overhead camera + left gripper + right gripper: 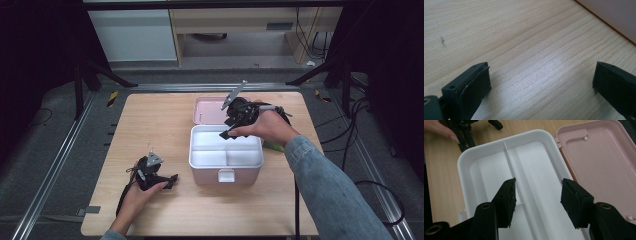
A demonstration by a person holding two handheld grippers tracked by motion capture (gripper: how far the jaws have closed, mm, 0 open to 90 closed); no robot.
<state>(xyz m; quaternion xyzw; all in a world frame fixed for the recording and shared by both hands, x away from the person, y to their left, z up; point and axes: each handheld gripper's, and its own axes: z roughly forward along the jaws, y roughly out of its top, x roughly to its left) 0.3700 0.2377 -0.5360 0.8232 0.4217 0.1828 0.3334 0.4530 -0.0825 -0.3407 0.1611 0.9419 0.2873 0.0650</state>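
Pink box [226, 176], mid-table, lid [210, 111] flung open on its far side; white tray [226, 150] inside. Right gripper [231, 131] above tray's far edge, jaws half-spread, nothing between. Left gripper [170, 181] resting near-left on table [150, 125], jaws wide, empty.

Bright overhead light, dark surroundings, soft glare on the table [544, 65], slight blur.

A light wooden table [150, 130] stands in the middle of the frame on grey carpeted floor [40, 150]. Metal rails [55, 160] run along its left and right sides. At the upper centre a pale wooden cabinet [240, 25] stands beside a white panel [132, 32]. Black cables [360, 125] lie across the floor at the right, and the upper corners are dark.
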